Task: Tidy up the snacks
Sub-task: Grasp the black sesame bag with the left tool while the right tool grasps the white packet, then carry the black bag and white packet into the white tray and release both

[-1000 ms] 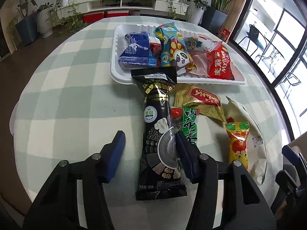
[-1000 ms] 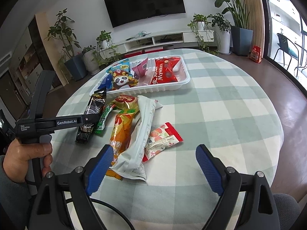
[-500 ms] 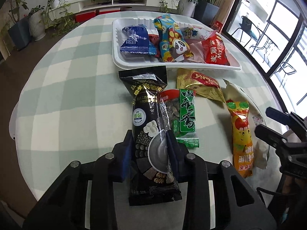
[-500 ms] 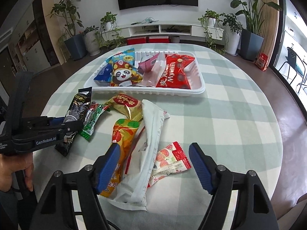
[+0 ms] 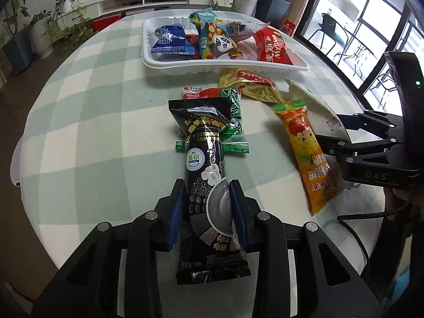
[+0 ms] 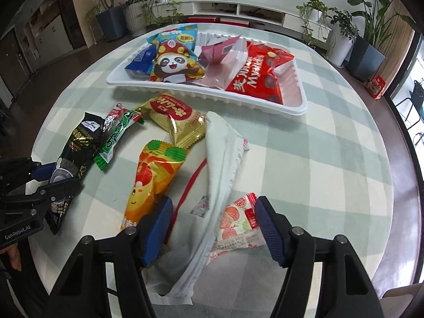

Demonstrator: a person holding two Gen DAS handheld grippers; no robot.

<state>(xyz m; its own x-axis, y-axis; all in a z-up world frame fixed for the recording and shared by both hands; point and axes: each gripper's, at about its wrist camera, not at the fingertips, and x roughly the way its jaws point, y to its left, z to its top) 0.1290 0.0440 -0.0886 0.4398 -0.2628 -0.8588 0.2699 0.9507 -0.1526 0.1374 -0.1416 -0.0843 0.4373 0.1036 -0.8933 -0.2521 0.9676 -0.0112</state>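
The left gripper (image 5: 208, 206) is pinching the black cereal-bar packet (image 5: 205, 175) across its lower third, both pads bearing on the film. The packet's long axis is running from 6 o'clock to 12 o'clock along the fingers, so its sealed top is pointing straight at the white tray (image 5: 169, 65), which is lying at 12 o'clock, well apart. The packet's upper end is overlapping the green packet (image 5: 234, 122), which is lying just beside it at 1 o'clock.

The right gripper (image 6: 212, 228) is standing spread, gripping nothing. Its fingers are straddling the white pouch (image 6: 221, 159), whose long axis is running from 6 o'clock toward 12 o'clock. The orange packet (image 6: 151, 182) is touching the left pad; the strawberry sachet (image 6: 235, 222) is lying against the right pad. The gold packet (image 6: 176, 119) is lying at 11 o'clock, between the pouch and the tray (image 6: 296, 106).

Judgement: the left gripper is the loaded one and is already aligned, so the coming move is a straight carry toward 12 o'clock. Lifting first is advisable, so that the green packet is not dragged along.
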